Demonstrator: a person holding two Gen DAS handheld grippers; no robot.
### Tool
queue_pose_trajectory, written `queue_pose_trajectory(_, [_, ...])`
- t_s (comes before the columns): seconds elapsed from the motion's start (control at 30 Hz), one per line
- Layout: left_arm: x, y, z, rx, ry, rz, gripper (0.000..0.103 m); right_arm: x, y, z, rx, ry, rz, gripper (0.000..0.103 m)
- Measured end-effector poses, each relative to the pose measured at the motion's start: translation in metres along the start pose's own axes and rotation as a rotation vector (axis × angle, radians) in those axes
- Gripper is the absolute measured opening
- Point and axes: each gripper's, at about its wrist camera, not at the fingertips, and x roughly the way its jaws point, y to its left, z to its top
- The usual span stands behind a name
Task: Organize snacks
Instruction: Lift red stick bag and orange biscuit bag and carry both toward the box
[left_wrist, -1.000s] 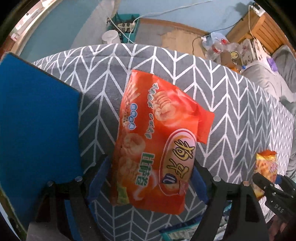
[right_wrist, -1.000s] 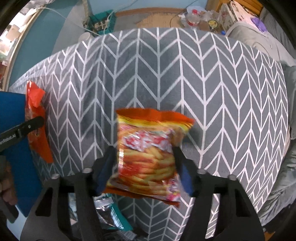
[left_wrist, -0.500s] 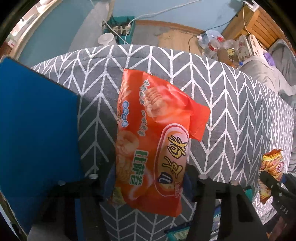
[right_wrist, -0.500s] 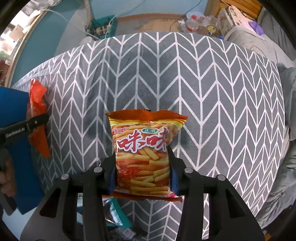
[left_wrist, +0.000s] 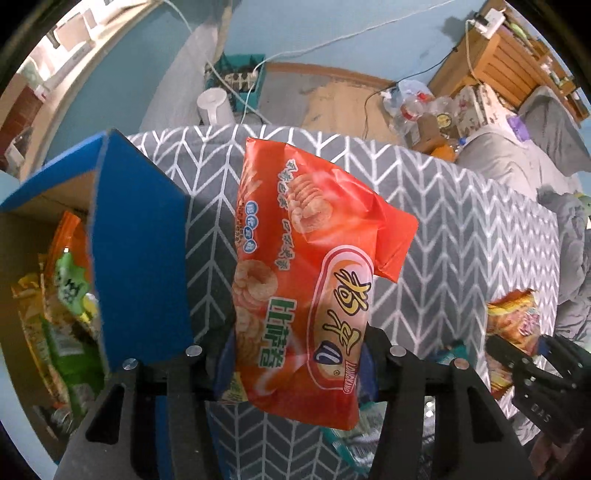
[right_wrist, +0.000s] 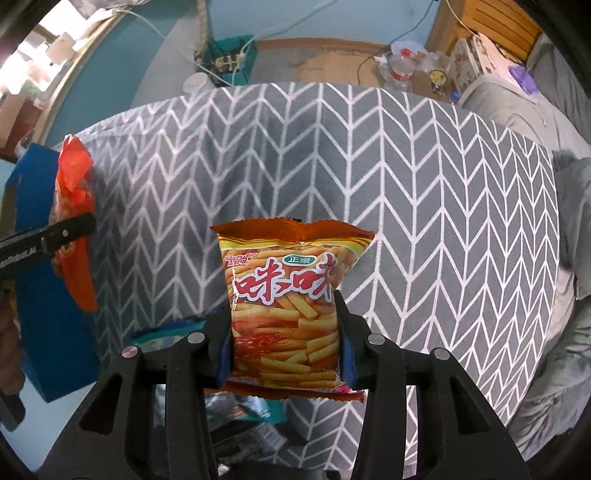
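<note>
My left gripper (left_wrist: 295, 362) is shut on a long red cracker bag (left_wrist: 306, 273) and holds it up above the table, just right of the blue box (left_wrist: 136, 258). The box stands open and holds several snack packs (left_wrist: 62, 302). My right gripper (right_wrist: 282, 332) is shut on an orange bag of fry-shaped snacks (right_wrist: 288, 306) and holds it above the table. The right gripper with its bag shows at the right edge of the left wrist view (left_wrist: 513, 325). The left gripper with the red bag shows at the left of the right wrist view (right_wrist: 74, 225).
The table has a grey cloth with white chevrons (right_wrist: 406, 184). Teal and silver snack packs (right_wrist: 240, 417) lie at its near edge under the grippers. Beyond the far edge are a floor, cables, a white cup (left_wrist: 216, 107) and a bed (left_wrist: 517, 158).
Both grippers have risen with their bags. The left view has lifted, so the open inside of the blue box now shows. The fry bag has turned upright to face the camera.
</note>
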Motion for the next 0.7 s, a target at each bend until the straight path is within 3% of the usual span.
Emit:
queue_pose_trajectory(0.4, [-0.061,0.011,-0.015,0.013,-0.090,-0.019,0.055,-0.046,0.035,0.014,-0.062,-0.066,0.055,0.043])
queue_pose_trajectory(0.7, [-0.086,0.041,-0.035,-0.053,-0.126,-0.025,0.055,-0.071,0.087,0.019,-0.167,-0.102,0.101,0.043])
